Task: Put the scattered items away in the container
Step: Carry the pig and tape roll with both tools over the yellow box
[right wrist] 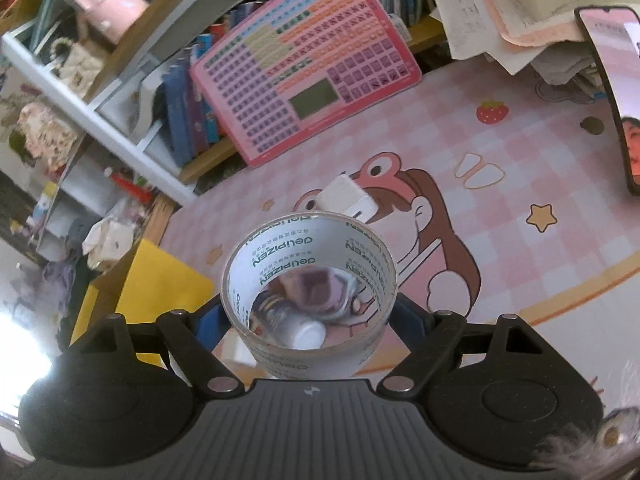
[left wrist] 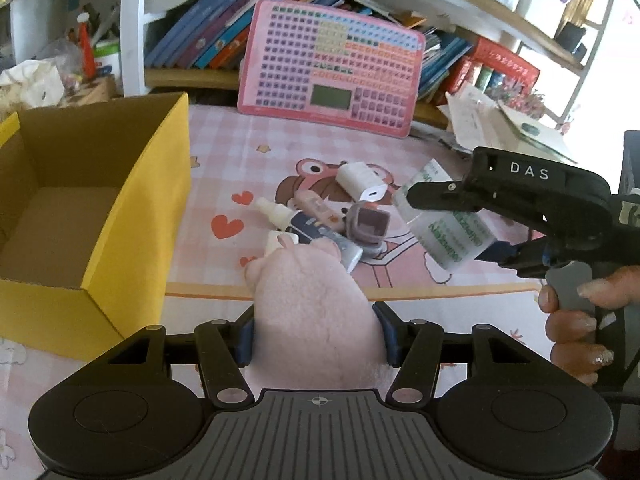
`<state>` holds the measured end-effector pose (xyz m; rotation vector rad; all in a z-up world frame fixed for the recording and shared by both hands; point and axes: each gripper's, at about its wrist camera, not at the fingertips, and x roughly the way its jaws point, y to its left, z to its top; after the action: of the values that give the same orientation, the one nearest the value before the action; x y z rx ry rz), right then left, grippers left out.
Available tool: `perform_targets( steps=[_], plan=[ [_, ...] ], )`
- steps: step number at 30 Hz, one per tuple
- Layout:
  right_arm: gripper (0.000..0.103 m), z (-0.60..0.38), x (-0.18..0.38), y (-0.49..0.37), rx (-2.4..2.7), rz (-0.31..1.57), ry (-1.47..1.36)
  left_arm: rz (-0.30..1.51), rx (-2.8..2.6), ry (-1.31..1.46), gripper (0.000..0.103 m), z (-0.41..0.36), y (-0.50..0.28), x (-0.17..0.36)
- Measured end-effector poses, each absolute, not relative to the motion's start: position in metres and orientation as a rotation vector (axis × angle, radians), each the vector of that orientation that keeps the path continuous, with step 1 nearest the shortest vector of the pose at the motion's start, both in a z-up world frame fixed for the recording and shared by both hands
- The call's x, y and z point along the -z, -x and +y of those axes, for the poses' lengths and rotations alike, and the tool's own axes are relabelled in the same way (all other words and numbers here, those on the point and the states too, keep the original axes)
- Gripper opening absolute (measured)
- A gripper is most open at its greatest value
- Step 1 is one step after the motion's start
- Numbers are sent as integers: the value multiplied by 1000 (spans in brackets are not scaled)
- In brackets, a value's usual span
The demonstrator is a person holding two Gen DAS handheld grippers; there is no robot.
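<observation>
Left gripper (left wrist: 316,338) clamped on pink plush toy (left wrist: 316,320), lifted above pink desk mat (left wrist: 248,152). Right gripper (right wrist: 310,320) clamped across clear tape roll (right wrist: 310,280), also off the mat. Yellow box (left wrist: 132,216) open at left, near the plush. White charger (left wrist: 362,182), tubes and grey sharpener (left wrist: 366,226) piled mid-mat.

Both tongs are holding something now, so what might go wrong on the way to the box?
1. The plush is soft and bulges past the left tongs; it may slip out.
2. The tape roll is smooth and held only at its sides by the right tongs, so it might twist free.
3. Both loads head for one yellow box; the tongs may bump each other.
</observation>
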<state>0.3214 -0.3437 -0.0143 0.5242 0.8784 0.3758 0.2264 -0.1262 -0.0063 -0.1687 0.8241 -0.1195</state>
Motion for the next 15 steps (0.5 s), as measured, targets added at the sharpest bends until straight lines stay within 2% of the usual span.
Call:
perform_targets(
  steps=[15],
  plan=[
    [83, -315, -20, -242, -347, 785, -294, 719, 223, 289, 57, -90, -182, -10]
  ],
)
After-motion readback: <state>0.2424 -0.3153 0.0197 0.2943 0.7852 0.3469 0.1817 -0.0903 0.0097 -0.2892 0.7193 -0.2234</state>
